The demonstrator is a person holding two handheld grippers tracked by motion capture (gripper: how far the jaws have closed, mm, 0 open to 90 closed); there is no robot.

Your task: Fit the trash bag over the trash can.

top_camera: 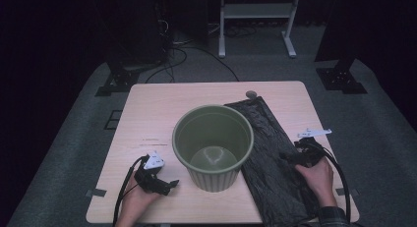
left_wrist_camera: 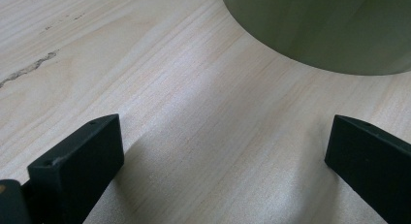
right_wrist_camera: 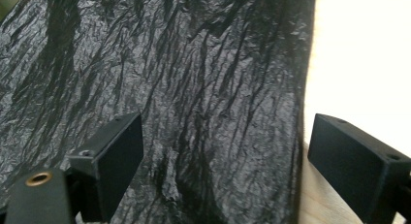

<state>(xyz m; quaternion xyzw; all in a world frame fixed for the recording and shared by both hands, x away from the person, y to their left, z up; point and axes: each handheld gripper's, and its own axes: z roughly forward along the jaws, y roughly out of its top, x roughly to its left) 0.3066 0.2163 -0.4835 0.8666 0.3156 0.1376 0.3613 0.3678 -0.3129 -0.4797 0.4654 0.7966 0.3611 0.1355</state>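
A green ribbed bin (top_camera: 213, 146) stands upright and hollow in the middle of the wooden table (top_camera: 152, 109). Its curved side (left_wrist_camera: 329, 30) fills the top right of the left gripper view. My left gripper (top_camera: 169, 184) rests low on the table to the bin's left, open, with bare wood between its jaws (left_wrist_camera: 223, 151). A crinkled black plastic bag (top_camera: 275, 158) lies flat to the right of the bin. My right gripper (top_camera: 289, 157) hovers open over the bag's right edge (right_wrist_camera: 228, 112), one jaw above the plastic, the other above the table.
A round hole (top_camera: 251, 95) sits near the table's far edge. Grey carpet surrounds the table, with black stand bases (top_camera: 118, 79) and cables at the back left and a white frame (top_camera: 255, 25) behind. The table's near edge lies close to both hands.
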